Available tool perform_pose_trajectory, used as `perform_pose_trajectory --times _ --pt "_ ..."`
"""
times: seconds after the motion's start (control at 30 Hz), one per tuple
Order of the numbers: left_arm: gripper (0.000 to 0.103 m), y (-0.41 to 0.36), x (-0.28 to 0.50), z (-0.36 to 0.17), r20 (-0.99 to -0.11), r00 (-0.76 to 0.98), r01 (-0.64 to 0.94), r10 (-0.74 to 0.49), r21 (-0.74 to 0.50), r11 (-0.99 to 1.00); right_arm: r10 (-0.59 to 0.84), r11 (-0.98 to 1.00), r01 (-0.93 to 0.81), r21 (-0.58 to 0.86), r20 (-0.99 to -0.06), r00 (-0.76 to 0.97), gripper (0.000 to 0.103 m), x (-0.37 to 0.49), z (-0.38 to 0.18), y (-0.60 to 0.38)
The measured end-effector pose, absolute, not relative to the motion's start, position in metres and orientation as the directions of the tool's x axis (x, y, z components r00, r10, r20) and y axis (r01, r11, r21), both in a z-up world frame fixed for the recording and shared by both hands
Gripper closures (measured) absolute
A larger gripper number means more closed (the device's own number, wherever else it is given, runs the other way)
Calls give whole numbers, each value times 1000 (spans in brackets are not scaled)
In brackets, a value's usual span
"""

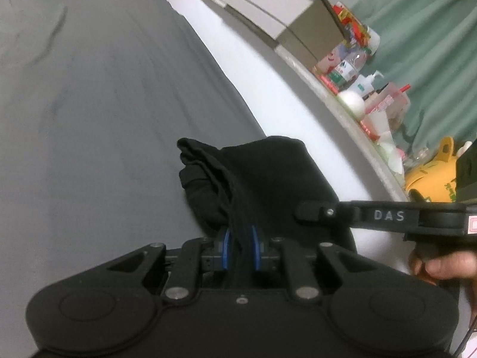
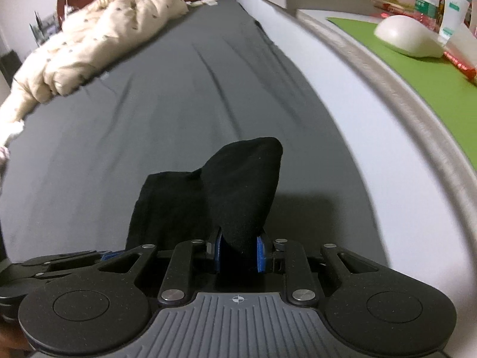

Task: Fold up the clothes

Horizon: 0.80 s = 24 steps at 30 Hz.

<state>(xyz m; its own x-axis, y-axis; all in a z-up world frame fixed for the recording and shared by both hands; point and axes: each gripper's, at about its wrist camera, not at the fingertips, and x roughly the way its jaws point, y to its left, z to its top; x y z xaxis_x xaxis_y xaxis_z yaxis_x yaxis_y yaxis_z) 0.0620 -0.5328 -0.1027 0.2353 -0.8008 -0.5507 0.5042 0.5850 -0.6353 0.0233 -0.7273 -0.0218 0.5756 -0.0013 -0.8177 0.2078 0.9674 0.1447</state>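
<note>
Left gripper (image 1: 240, 246) was pinched on a fold of the black garment (image 1: 262, 179), blue pads (image 1: 226, 246) pressed against the cloth, which hung bunched above the grey bed sheet (image 1: 89, 104). Right gripper (image 2: 240, 252) was clamped on another part of that garment, near the white ledge (image 2: 357, 137) beside the bed, the cream quilt (image 2: 89, 44) far off.

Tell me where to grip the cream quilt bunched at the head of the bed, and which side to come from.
Grip the cream quilt at the low tail trailing along the far edge of the grey sheet, coming in from the foot of the bed. There it thins to a narrow, pinchable strip; the rest is a thick mound. Both grippers are probably busy: each is shut on the black garment.
</note>
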Motion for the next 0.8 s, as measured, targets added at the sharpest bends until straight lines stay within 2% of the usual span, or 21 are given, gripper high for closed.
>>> perform_pose_trajectory --times 0.27,0.43,0.57,0.7,0.8 --pt "87 -556 58 -113 -532 240 540 -812 -622 567 -67 976 213 56 -845 531 81 32 -49 -748" --pt "86 -541 60 -118 -564 232 548 -792 -597 586 -76 971 232 56 -848 524 80 30 -65 -757" --pt "80 -530 62 -126 -586 202 505 -785 -624 596 -85 968 245 53 -851 519 80 31 -72 -759" --pt "80 -526 55 -127 -593 191 489 -783 -634 599 -98 961 271 53 -853 513 79 29 -74 -762" --pt "76 -521 51 -123 -594 183 496 -784 -632 595 -114 953 298 51 -853 510 74 24 -70 -764"
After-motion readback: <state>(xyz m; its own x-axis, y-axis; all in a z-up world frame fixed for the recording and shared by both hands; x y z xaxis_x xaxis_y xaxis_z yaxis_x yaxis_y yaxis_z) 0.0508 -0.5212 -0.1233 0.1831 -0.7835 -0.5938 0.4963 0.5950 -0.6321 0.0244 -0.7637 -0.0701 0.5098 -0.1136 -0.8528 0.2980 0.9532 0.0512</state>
